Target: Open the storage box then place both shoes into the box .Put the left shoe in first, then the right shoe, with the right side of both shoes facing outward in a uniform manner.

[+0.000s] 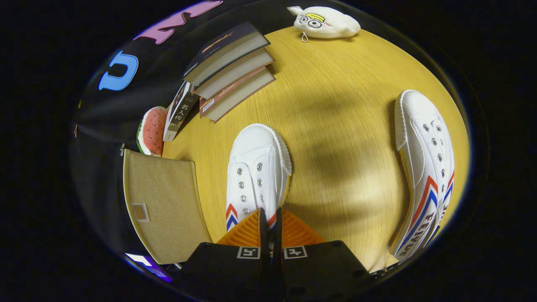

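My gripper (270,228) is shut, its orange fingers (245,230) pinching the rear collar of a white canvas shoe (256,167) with red and blue chevrons. This shoe points away from me, toe toward the books, and casts a shadow on the yellow wooden table (335,96) to its right. The second white shoe (423,167) lies on its side at the right, sole edge toward the held shoe, well apart from my fingers. The beige fabric storage box (161,205) sits just left of the held shoe and shows a flat top panel with a small patch.
A stack of three books (230,67) lies beyond the box, with another book (179,111) leaning beside it and a watermelon-slice toy (152,130) behind the box. A white plush toy (325,22) rests at the table's far edge.
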Demonstrator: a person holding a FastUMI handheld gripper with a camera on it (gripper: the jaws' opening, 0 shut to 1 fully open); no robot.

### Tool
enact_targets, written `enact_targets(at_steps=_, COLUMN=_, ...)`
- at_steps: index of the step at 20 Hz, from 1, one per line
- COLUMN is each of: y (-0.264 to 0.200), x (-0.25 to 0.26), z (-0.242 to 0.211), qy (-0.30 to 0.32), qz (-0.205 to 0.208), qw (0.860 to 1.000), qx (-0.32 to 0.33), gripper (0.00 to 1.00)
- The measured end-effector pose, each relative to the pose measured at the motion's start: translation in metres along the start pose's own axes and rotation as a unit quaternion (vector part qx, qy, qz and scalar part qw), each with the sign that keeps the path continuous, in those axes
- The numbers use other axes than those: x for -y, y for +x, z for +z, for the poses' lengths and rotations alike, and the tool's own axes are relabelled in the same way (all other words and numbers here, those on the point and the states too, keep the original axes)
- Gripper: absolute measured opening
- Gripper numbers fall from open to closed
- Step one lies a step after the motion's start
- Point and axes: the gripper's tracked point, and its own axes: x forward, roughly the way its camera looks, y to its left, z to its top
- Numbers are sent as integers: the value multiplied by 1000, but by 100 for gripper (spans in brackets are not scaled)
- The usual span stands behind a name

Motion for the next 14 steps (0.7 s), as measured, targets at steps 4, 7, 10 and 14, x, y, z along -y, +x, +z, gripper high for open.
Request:
enact_targets(at_steps=4, y=-23, x=-17, z=3, qy=22, qz=18, qw=999, qx=24, gripper=5)
enact_targets(at_steps=7, y=-38, x=-31, z=6, qy=48, qz=36, qw=997, qx=38, gripper=5)
enact_targets(at_steps=10, y=-65, x=-56, z=10, qy=65, qz=65, qw=994, qx=53, gripper=6)
enact_targets(at_steps=14, y=-108, x=-92, z=17, qy=52, qz=93, qw=991, qx=76, gripper=6)
